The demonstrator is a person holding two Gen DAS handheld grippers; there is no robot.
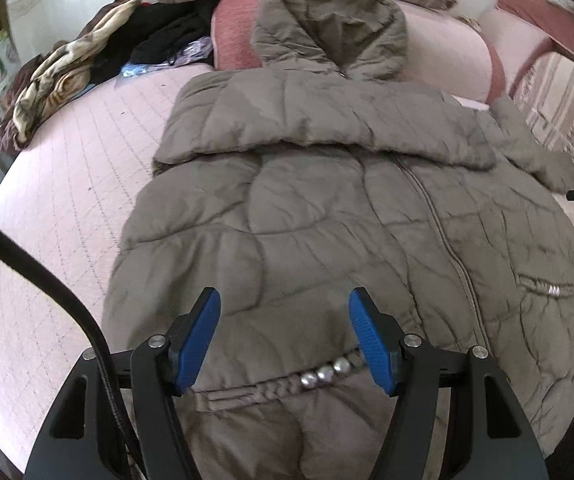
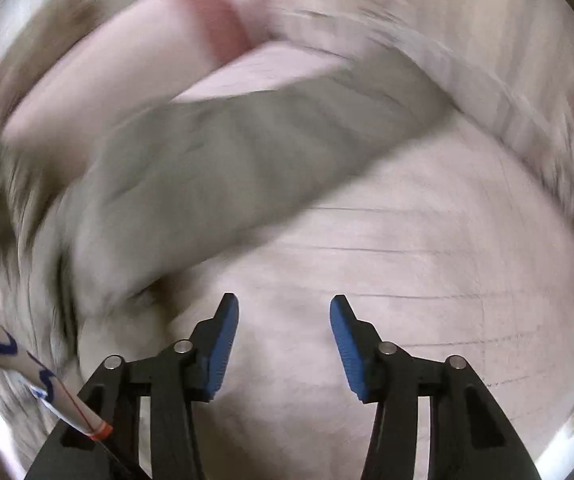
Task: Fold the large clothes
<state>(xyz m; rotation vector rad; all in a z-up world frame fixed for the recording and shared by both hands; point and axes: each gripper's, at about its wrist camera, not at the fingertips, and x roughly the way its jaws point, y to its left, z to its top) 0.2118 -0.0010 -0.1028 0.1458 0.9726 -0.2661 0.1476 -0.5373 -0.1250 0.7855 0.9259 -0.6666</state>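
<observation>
Pink quilted bed cover [image 1: 67, 200] under a khaki padded hooded coat [image 1: 307, 208], spread front-up with one sleeve [image 1: 327, 128] folded across its chest.

Left gripper [image 1: 285, 336] hangs above the coat's lower front, blue pads apart with nothing between them, a row of shiny studs [image 1: 325, 374] beneath. Right gripper [image 2: 285, 344] is likewise apart and empty over bare cover; its view is heavily blurred, the other sleeve [image 2: 247, 148] only a grey-brown band. Heaped clothes [image 1: 87, 68] lie far left, partly cut off.
</observation>
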